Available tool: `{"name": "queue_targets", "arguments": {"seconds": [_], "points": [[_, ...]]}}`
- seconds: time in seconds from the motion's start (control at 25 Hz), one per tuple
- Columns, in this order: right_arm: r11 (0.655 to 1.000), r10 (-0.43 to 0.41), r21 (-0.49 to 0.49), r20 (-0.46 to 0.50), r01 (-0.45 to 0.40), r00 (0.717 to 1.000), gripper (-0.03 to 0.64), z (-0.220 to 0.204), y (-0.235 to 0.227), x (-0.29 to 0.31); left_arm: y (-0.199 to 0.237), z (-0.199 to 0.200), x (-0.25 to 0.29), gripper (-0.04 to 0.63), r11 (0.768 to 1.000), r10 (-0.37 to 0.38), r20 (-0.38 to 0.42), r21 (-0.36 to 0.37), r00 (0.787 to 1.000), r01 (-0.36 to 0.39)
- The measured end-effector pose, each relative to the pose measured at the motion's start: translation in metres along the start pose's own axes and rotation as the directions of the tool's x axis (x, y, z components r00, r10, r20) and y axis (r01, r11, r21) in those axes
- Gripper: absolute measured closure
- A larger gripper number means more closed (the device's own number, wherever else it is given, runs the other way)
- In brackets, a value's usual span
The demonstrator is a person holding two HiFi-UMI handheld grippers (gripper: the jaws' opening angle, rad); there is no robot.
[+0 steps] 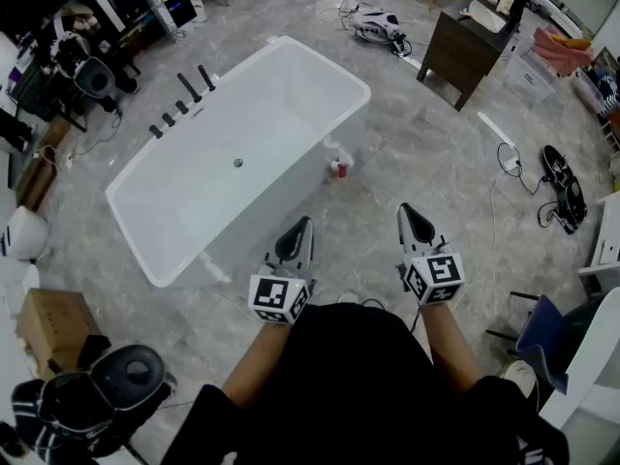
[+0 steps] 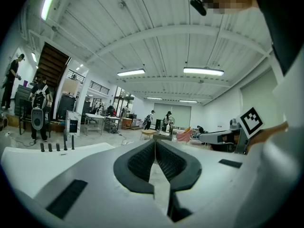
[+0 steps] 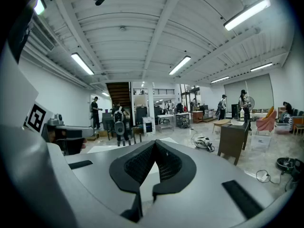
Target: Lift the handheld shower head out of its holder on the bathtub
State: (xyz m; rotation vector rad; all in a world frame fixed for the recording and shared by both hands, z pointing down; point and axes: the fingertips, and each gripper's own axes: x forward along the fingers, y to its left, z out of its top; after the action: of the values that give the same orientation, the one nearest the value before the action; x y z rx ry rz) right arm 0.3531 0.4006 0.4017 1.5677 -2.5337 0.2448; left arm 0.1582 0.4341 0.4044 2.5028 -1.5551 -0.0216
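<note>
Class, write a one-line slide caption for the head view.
Left tongs and right tongs, shut and empty, held short of the white bathtub.

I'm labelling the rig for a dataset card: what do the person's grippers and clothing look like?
Both the left gripper and right gripper are pale grey wedges tapering to a tip, with black ribbed pads inside the jaws. Each carries a white cube with black square markers at its rear. The person wears a black top.
</note>
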Motion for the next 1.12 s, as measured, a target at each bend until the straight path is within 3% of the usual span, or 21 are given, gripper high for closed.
{"name": "queue_targets", "arguments": {"seconds": [0.16,0.8,0.88,0.96,1.08,1.12], "points": [[1.0,0.008,-0.024,0.023,-0.008,1.0,0.62,0.004,-0.003,-0.01,-0.007,0.002,0.004,0.591,1.0,0.001,0.003,0.011,1.0,-0.001],[0.997,0.066,0.046,0.041,-0.067,0.997,0.603,0.008,-0.01,-0.01,-0.013,0.007,0.017,0.584,0.999,-0.035,-0.013,0.025,0.999,0.035],[0.996,0.062,0.058,0.041,-0.064,0.997,0.487,0.008,-0.015,-0.009,-0.014,0.007,0.018,0.535,0.999,-0.043,-0.011,0.024,0.999,0.044],[0.996,0.054,0.072,0.04,-0.056,0.998,0.445,0.005,-0.022,-0.01,-0.016,0.006,0.018,0.514,0.998,-0.055,-0.001,0.024,0.998,0.055],[0.996,0.051,0.074,0.034,-0.054,0.998,0.398,0.002,-0.028,-0.011,-0.021,0.006,0.018,0.368,0.997,-0.079,0.002,0.005,0.997,0.079],[0.996,0.055,0.073,0.032,-0.058,0.998,0.393,0.001,-0.029,-0.011,-0.023,0.005,0.018,0.354,0.996,-0.087,0.001,-0.004,0.996,0.087]]}}
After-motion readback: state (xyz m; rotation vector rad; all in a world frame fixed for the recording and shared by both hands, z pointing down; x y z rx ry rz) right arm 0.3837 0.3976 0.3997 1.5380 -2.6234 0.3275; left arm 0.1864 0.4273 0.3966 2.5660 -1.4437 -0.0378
